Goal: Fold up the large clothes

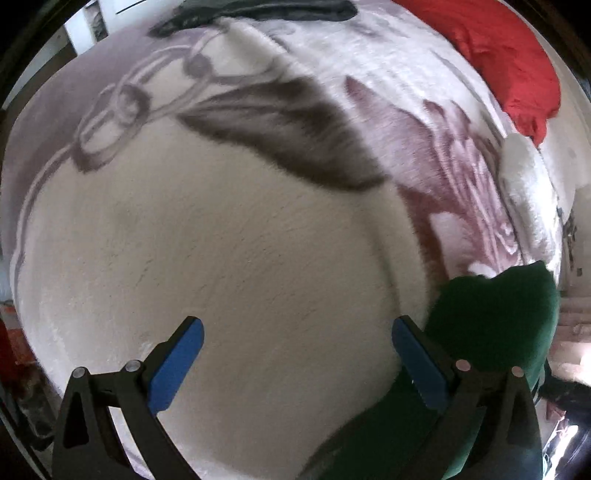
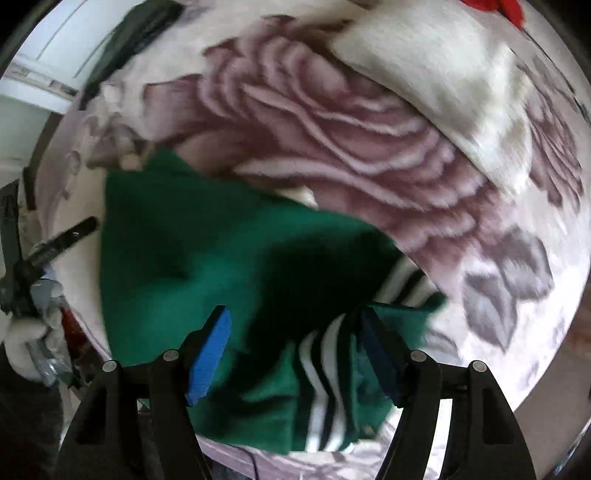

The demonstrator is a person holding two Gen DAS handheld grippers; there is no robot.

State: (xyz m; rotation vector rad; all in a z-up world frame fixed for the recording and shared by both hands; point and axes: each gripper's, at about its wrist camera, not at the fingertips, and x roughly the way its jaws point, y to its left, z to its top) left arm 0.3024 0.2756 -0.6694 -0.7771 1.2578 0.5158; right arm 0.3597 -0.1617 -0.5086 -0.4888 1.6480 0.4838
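Fingers on both grippers stand wide apart w/ blue pads, nothing pinched in either. Left gripper (image 1: pixel 295 354) hangs over a pale, creamy patch of the plush blanket (image 1: pixel 229 243) that covers the bed; its right finger (image 1: pixel 419 365) sits against the edge of the green garment (image 1: pixel 495 325), which bunches up at the lower right of that view. Can't tell if the finger actually touches the cloth or just passes in front of it.

Right gripper (image 2: pixel 295 350) is over the same green garment (image 2: pixel 207 251), a big knit piece spread in a rumpled heap on the blanket (image 2: pixel 332 133), near the bed's edge. A ribbed band of white and dark stripes (image 2: pixel 325 373) runs between the spread fingers, and the cloth fills the gap between them, but the pads aren't closed on it. Right finger (image 2: pixel 380 354) lies in shadow against a fold of the green cloth.

Blanket print: large mauve rose under the right-hand view, grey leaves beside it, a dark brushy shape and ring-like loops in the left-hand view. Red cloth (image 1: pixel 506 62) lies at the far side of the bed, well apart from the green piece, w/ a white fluffy item (image 1: pixel 521 162) just beside it. A dark garment (image 1: pixel 266 11) lies along the far edge. Both views are motion-blurred, so fine detail is lost.
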